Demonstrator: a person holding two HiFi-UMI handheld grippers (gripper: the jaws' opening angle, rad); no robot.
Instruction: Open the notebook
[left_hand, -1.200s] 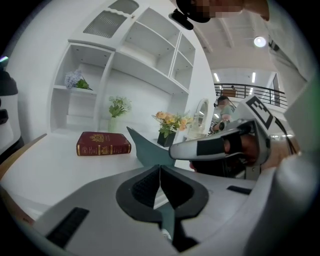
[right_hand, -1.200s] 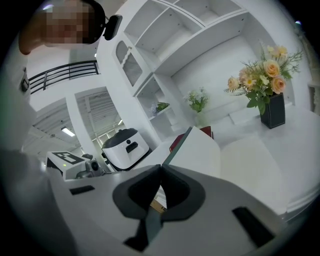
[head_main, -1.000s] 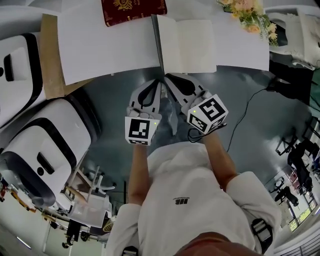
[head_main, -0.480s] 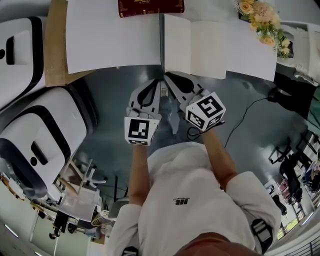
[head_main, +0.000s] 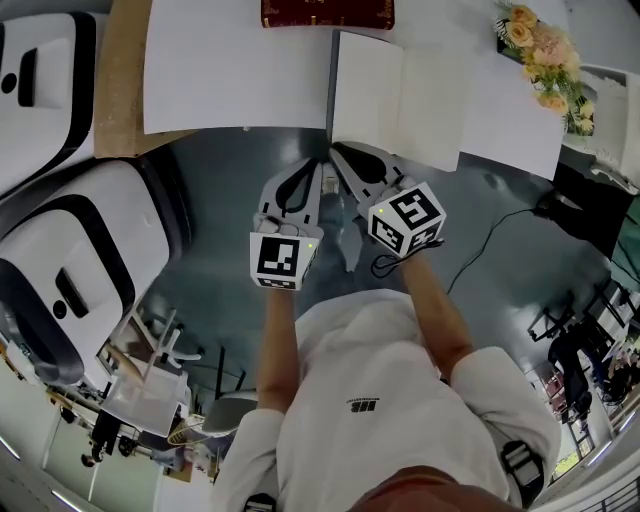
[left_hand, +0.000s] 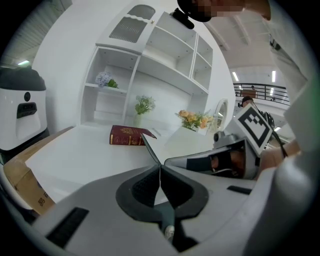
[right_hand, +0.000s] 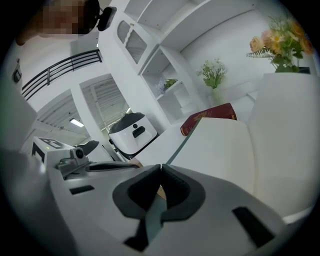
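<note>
Head view: the notebook (head_main: 400, 95) lies on the white table (head_main: 230, 70), just past both grippers. Its cover stands up along its left side. A red book (head_main: 327, 12) lies behind it. The left gripper (head_main: 319, 164) and right gripper (head_main: 336, 153) sit side by side near the table edge.

Left gripper view: the jaws are pressed together with nothing between them.

Right gripper view: these jaws are pressed together too, and hold nothing. The notebook's pale page lies just ahead.
</note>
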